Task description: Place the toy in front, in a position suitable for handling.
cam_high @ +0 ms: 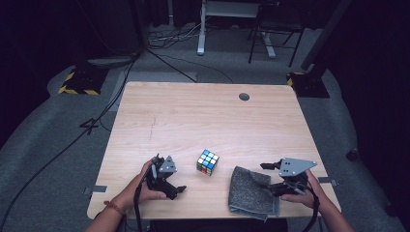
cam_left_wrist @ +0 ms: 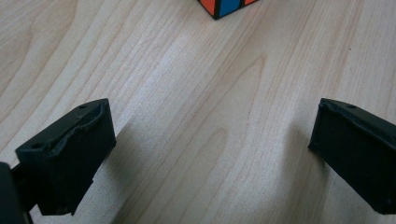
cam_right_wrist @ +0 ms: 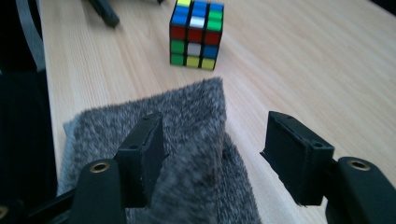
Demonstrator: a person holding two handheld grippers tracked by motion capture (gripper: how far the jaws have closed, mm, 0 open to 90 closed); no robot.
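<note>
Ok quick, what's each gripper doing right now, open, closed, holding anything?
Left gripper: open, nothing between the jaws, bare table under it.
Right gripper: open, jaws astride a raised fold of the grey cloth, not clamped on it.

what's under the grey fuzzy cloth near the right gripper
The grey fuzzy cloth lies folded on the light wooden table, and bare wood shows all round it. Whether anything is hidden beneath its folds cannot be seen.

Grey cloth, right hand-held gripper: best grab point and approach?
Take the cloth at its raised fold, the ridge running between the right hand-held gripper jaws. Come from above on the right edge; the rest lies flat on the table, giving the jaws nothing to pinch.
</note>
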